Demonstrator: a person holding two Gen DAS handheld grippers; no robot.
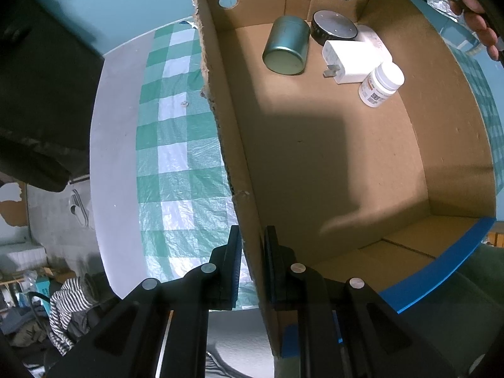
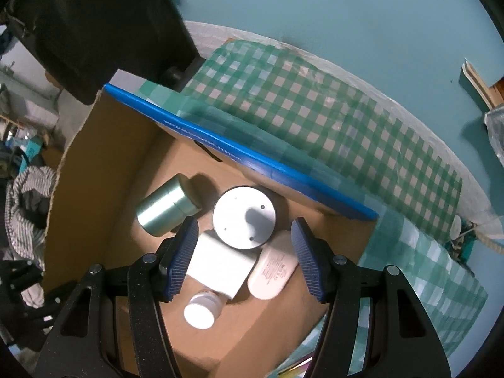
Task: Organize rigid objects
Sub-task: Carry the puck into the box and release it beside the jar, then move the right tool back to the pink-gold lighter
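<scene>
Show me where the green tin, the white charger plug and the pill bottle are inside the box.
green tin (image 1: 286, 45), left wrist view, on its curved side.
white charger plug (image 1: 354, 60), left wrist view, on its flat white face.
pill bottle (image 1: 381, 84), left wrist view, between cap and label.

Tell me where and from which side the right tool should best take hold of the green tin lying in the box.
Probably across the green tin's curved body, near mid-length, coming from above. It lies on its side on the cardboard box floor, so the ends are awkward to reach. Its rounded sides look free, apart from the round black disc, with room for the open right tool.
</scene>
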